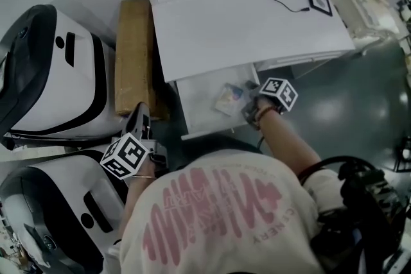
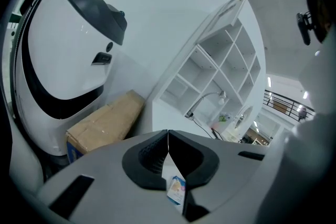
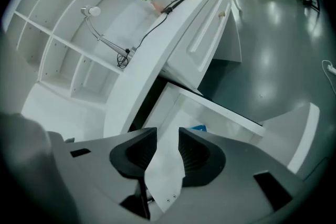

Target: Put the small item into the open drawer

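**A:** Where is the small packet (image 1: pixel 229 98)?

**B:** It lies flat on the floor of the open drawer (image 1: pixel 196 109), which is pulled out from the bench (image 1: pixel 244 29) on its six o'clock side. The right gripper (image 1: pixel 249 110) is down in the drawer, with the packet just beside its tips at about ten o'clock.

**A:** Is it pinched?

**B:** Not that I can see. In the right gripper view the jaws stand part-way spread. A pale flat strip (image 3: pixel 164 181) fills the gap and runs back toward the camera. I cannot say whether it belongs to the packet or to the gripper. A blue corner (image 3: pixel 198 127) peeks past the jaw at one o'clock.

**A:** And the other one?

**B:** The left gripper (image 2: pixel 168 132) is well apart, at the drawer's eight o'clock near the cardboard box (image 1: pixel 133 54). Its jaws are pressed together at the tips. A small printed packet shows through the slot behind them, probably the same one seen from afar.

**A:** How would it handle?

**B:** I'd judge it light, thin and floppy, with a slick wrapper — it would bend rather than break, and it could skate on the smooth drawer floor. Lying flat, it offers little to grab. The free edge or corner nearest the gripper looks like the place to nip it — gently, with one jaw slipped under.
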